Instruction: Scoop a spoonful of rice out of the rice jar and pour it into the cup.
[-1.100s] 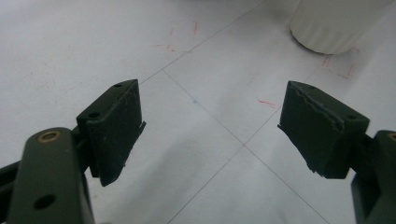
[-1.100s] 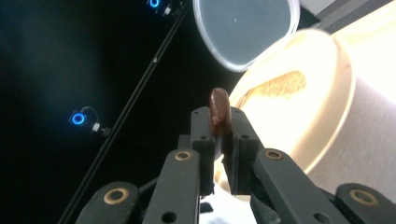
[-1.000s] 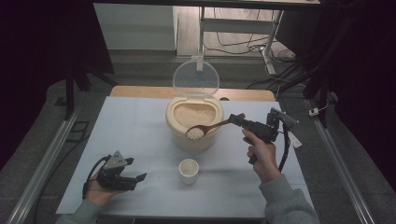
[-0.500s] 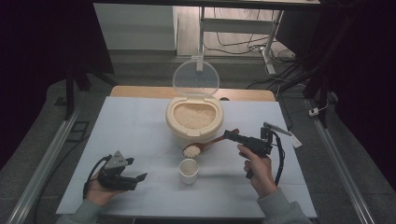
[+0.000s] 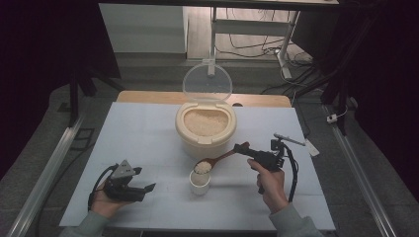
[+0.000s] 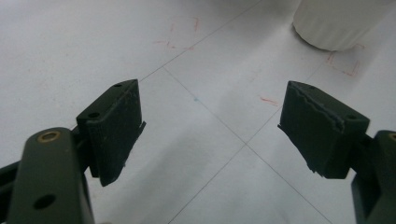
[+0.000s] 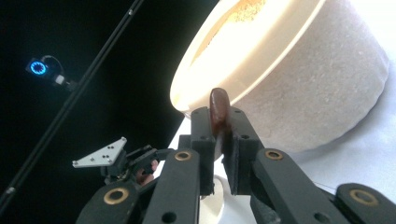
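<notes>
Right gripper (image 5: 243, 147), right of centre in the high view — jaws clamped on the handle of a wooden spoon (image 5: 217, 160). Spoon bowl, heaped with rice (image 5: 202, 167), sits just above a small white cup (image 5: 199, 181) at lower centre, in front of the open rice container (image 5: 206, 129). Left gripper (image 5: 143, 180), lower left — jaws wide apart, nothing between them.

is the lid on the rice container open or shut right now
Open. The clear lid stands upright behind the rice container, and the rice inside lies exposed.
</notes>
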Demonstrator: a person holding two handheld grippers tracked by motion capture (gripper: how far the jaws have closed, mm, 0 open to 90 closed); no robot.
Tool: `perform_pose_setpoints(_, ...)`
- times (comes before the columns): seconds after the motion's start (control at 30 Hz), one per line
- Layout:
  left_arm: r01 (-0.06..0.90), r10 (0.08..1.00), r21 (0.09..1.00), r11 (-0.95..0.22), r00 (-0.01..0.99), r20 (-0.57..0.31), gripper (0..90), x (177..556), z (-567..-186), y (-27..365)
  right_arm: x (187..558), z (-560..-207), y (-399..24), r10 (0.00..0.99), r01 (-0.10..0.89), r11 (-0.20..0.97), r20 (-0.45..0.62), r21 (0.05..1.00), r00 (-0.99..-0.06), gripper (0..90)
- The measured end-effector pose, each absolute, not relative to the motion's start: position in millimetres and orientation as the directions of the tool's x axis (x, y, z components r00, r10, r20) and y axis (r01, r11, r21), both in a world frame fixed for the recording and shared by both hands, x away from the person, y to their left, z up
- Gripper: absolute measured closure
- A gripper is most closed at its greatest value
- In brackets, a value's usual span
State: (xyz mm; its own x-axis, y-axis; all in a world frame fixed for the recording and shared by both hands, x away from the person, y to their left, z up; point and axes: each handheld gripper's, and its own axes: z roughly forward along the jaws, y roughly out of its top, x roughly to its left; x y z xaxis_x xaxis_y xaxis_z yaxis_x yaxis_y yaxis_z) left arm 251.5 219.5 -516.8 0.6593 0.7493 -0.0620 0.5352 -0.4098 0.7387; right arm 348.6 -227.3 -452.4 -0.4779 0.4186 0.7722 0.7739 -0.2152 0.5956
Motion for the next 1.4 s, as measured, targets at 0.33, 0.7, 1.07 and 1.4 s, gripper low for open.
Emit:
perform_pose_setpoints(0.33,0.535,0.749,0.737,-0.413,0.660,-0.060,21.1,251.4,-517.1,219.6,343.7,-450.1,-221.3,0.461,0.727,-0.176,0.708,0.664,-0.536,83.0)
perform_pose_setpoints(0.7,0.535,0.750,0.738,-0.410,0.658,-0.060,21.1,251.3,-517.2,219.8,336.1,-445.5,-216.1,0.480,0.655,-0.126,0.624,0.745,-0.617,83.0)
perform_pose_setpoints(1.07,0.536,0.750,0.737,-0.412,0.659,-0.059,21.1,251.7,-517.4,219.5,319.0,-434.9,-214.0,0.473,0.496,-0.062,0.463,0.866,-0.749,83.0)
perform_pose_setpoints(1.4,0.536,0.751,0.736,-0.413,0.658,-0.058,21.1,251.4,-517.4,219.6,316.6,-434.0,-218.7,0.472,0.471,-0.063,0.442,0.880,-0.763,83.0)
